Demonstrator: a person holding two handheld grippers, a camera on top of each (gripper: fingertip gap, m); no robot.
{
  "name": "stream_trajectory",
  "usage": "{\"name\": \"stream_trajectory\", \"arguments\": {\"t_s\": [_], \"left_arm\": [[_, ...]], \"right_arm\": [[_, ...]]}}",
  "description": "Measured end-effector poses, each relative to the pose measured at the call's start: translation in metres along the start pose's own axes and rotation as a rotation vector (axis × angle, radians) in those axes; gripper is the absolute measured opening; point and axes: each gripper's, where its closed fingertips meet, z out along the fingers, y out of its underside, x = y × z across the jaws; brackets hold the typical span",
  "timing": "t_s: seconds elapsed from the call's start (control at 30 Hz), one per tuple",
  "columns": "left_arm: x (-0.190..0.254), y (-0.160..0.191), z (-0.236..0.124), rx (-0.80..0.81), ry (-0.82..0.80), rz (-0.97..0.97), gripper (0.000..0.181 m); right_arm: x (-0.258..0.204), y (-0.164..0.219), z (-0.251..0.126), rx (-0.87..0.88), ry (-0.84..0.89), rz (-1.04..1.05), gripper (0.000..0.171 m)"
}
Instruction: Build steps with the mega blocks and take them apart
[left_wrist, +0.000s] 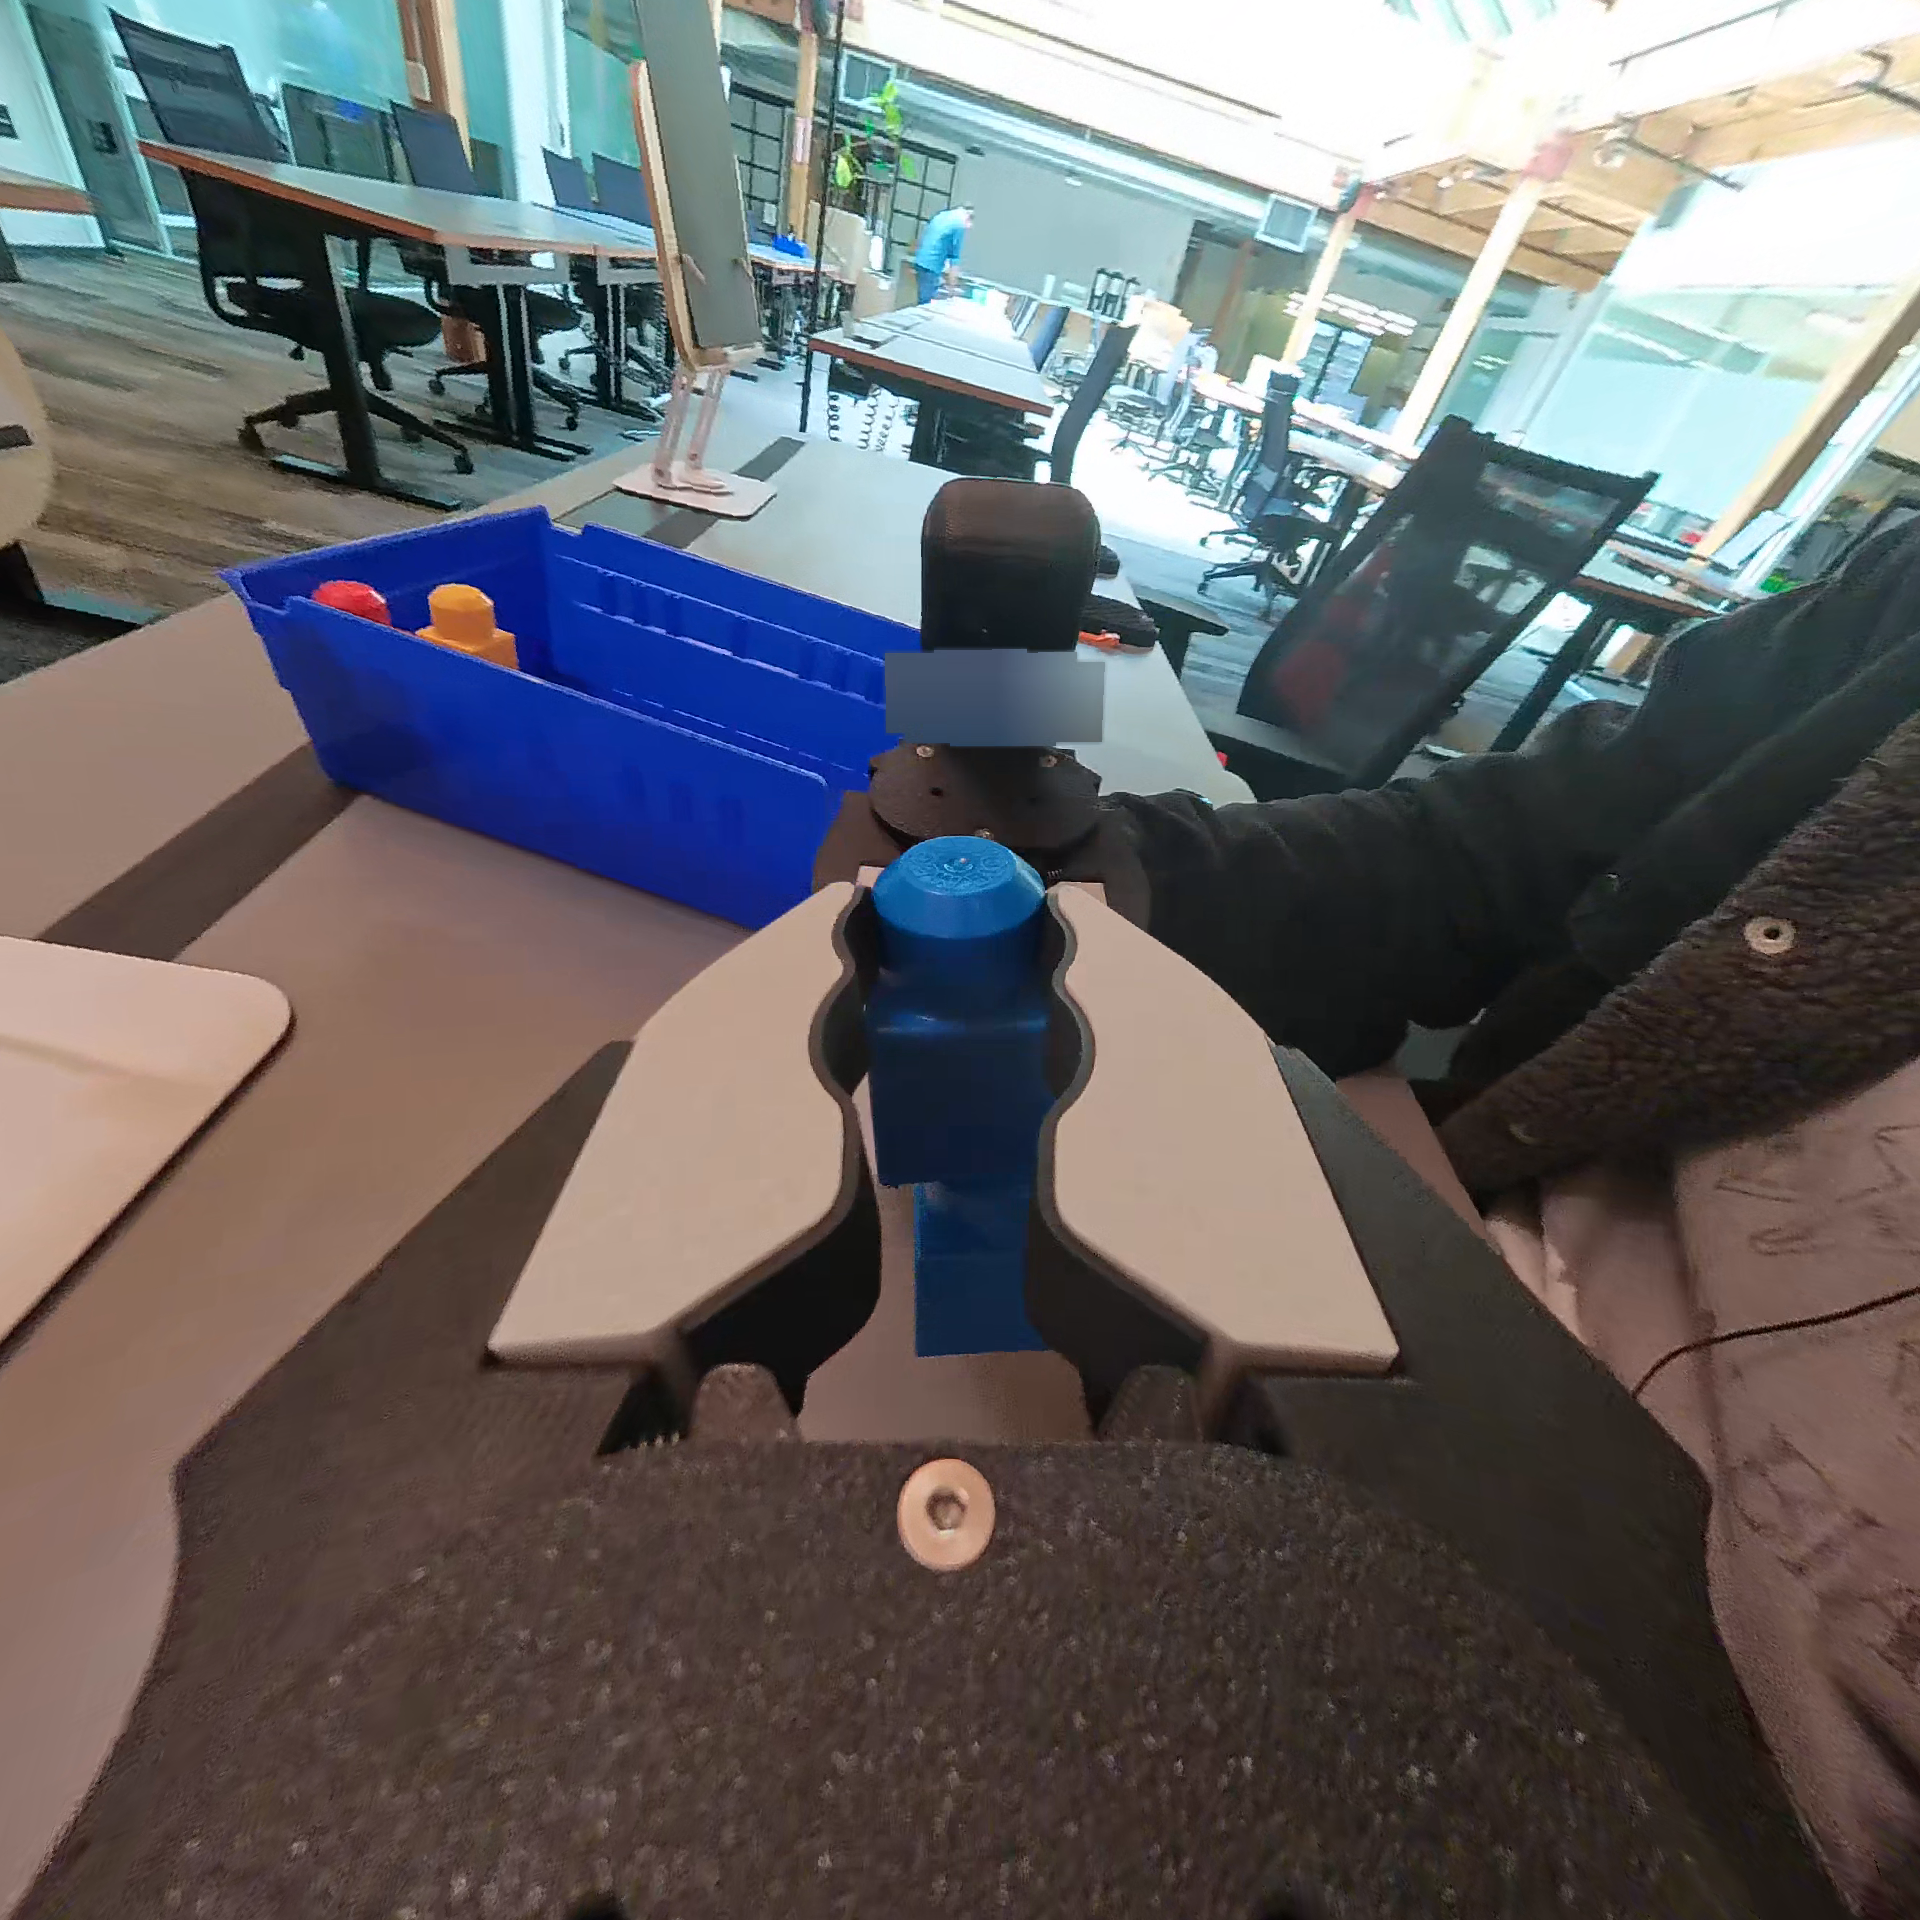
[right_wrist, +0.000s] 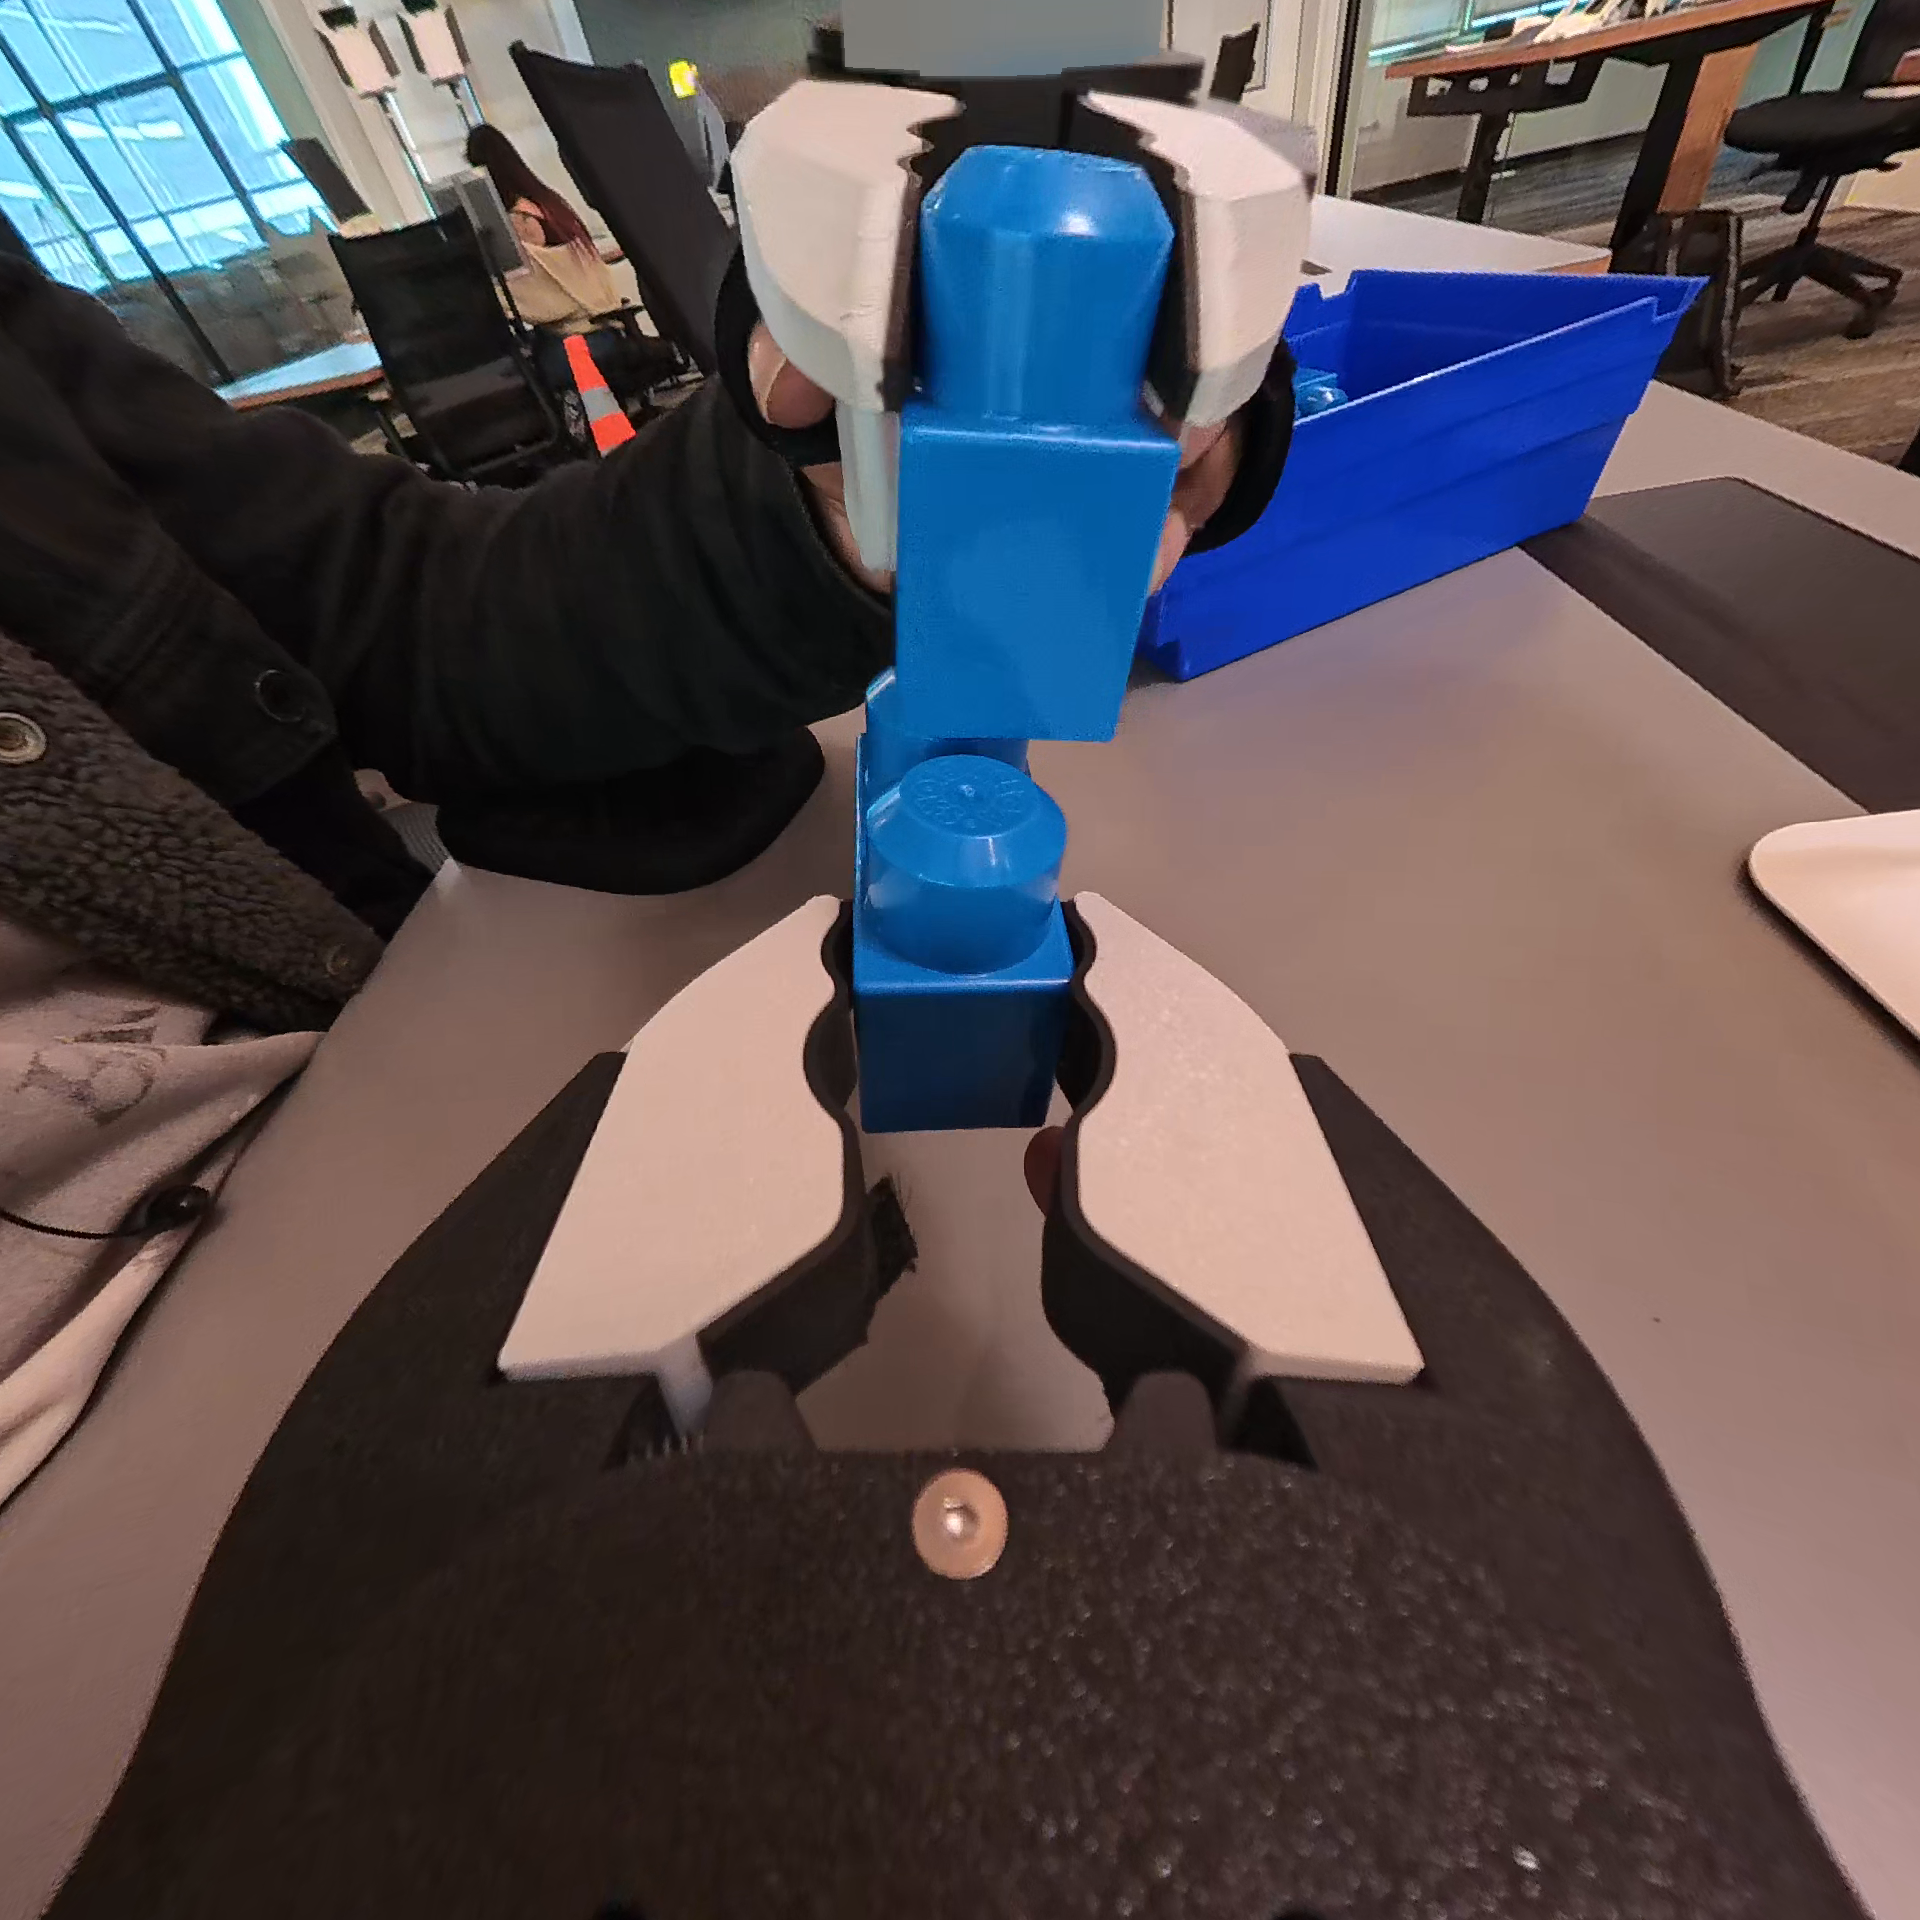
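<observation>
My left gripper (left_wrist: 951, 899) is shut on the upper blue block (left_wrist: 956, 997), its stud pointing up between the fingertips. A lower blue block (left_wrist: 971, 1288) hangs under it. In the right wrist view my right gripper (right_wrist: 958, 920) is shut on the near end of this lower blue block (right_wrist: 961, 1029). The upper blue block (right_wrist: 1023, 540) sits on its far end, tilted, with the left gripper (right_wrist: 1039, 239) clamped round its stud. Both blocks are held above the grey table (right_wrist: 1403, 831). The right gripper's black body (left_wrist: 987, 800) shows behind the blocks.
A blue bin (left_wrist: 540, 748) stands at the back left and holds a red block (left_wrist: 353, 603) and an orange block (left_wrist: 468, 623). It also shows in the right wrist view (right_wrist: 1455, 436). A white board (left_wrist: 104, 1091) lies at the table edge. A black sleeve (right_wrist: 416, 582) crosses the table. Left tips to right tips: about 8 cm.
</observation>
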Motion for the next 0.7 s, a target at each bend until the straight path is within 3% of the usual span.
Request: {"name": "stream_trajectory", "arguments": {"t_s": [0.23,0.5,0.7], "left_arm": [[0.001,0.003,0.003,0.017,0.025,-0.025,0.031],[-0.009,-0.015,0.002,0.236,-0.025,-0.068,0.031],[-0.012,-0.015,0.003,0.292,-0.035,-0.083,0.031]], "right_arm": [[0.002,-0.015,-0.01,0.095,-0.011,0.037,0.035],[0.009,-0.037,-0.023,0.248,0.009,0.099,0.035],[0.013,-0.038,-0.027,0.256,0.038,0.099,0.035]]}}
